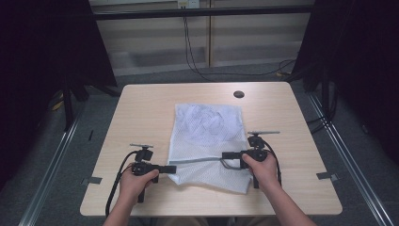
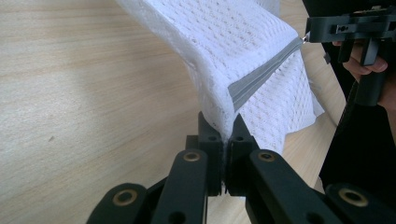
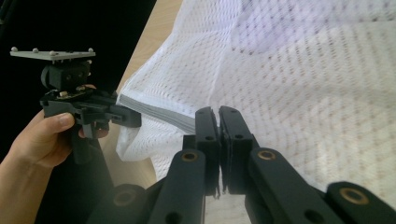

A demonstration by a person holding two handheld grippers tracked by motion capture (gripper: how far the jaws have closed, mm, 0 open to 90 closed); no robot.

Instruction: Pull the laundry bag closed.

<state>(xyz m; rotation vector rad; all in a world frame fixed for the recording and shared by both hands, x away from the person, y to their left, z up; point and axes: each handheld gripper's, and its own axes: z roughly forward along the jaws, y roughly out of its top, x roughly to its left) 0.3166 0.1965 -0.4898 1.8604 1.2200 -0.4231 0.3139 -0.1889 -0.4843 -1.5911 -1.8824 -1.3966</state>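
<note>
The white mesh laundry bag [image 1: 207, 141] lies on the light wooden table [image 1: 141, 113], a little toward six o'clock of the table's middle, its long axis running from twelve to six o'clock in the high view; a bundle of pale fabric [image 1: 207, 120] shows through the mesh in the half toward twelve o'clock. A grey zipper band [image 1: 197, 162] crosses the bag near its six o'clock end, drawn taut and lifted slightly off the table between the two grippers. The left gripper [image 1: 171, 168] sits at the bag's nine o'clock side, held in the person's left hand [image 1: 136, 181], and its jaws are clamped together on the end of the bag where the grey band begins; in the left gripper view the mesh [image 2: 243, 42] rises from between the closed jaws toward one o'clock, the band [image 2: 261, 77] running up to the other gripper. The right gripper [image 1: 225, 155] sits at the three o'clock side, held in the right hand [image 1: 263, 167], its jaws pressed together on the far end of the band; what exactly they pinch there is too small to tell. A dark round grommet hole [image 1: 239, 94] marks the table toward one o'clock of the bag.
</note>
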